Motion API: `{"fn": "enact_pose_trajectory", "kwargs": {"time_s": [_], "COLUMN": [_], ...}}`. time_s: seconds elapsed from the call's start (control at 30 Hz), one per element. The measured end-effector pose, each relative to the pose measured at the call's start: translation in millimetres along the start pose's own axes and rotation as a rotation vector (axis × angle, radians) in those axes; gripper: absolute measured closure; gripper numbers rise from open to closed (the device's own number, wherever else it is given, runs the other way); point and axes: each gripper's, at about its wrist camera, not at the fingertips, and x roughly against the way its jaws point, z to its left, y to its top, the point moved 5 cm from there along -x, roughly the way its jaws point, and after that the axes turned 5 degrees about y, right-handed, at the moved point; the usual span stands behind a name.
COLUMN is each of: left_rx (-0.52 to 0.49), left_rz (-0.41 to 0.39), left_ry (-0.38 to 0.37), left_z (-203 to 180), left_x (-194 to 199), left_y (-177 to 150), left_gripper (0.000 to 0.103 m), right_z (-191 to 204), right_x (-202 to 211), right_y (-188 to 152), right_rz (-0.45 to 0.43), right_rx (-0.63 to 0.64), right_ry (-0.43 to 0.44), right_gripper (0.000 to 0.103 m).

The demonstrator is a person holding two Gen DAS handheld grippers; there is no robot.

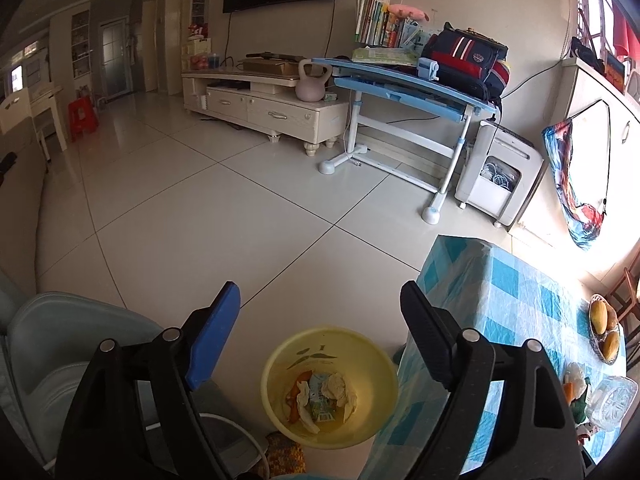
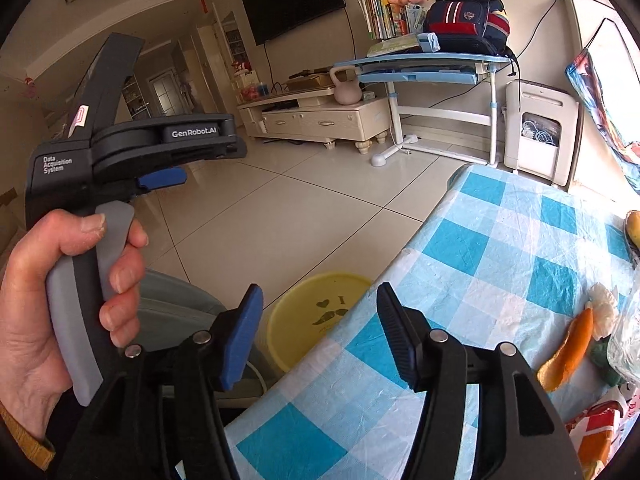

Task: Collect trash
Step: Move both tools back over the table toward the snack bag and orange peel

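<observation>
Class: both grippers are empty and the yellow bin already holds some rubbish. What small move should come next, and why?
Probably swing the right gripper right, toward the orange peel on the checked table. Its jaws stand open with nothing between them, the peel lies near the table's right side, and the bin sits just below the table edge for the drop.

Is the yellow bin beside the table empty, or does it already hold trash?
It holds trash. The left wrist view looks down into the yellow bin and shows crumpled tissues, a small carton and orange peel at the bottom.
</observation>
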Motion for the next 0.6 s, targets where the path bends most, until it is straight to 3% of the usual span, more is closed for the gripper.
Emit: {"fn": "enact_pose_trajectory", "kwargs": {"time_s": [0.6], "left_rx": [-0.078], "left_rz": [-0.051], "left_ry": [-0.013], "left_z": [-19], "left_x": [24], "left_y": [-6], "left_gripper": [0.019], "right_z": [-2], "right_x": [53], "right_y": [-43], "right_rz": [-0.041], "right_rx": [0.015], "right_ry": [-0.106], "right_gripper": [0.036]}}
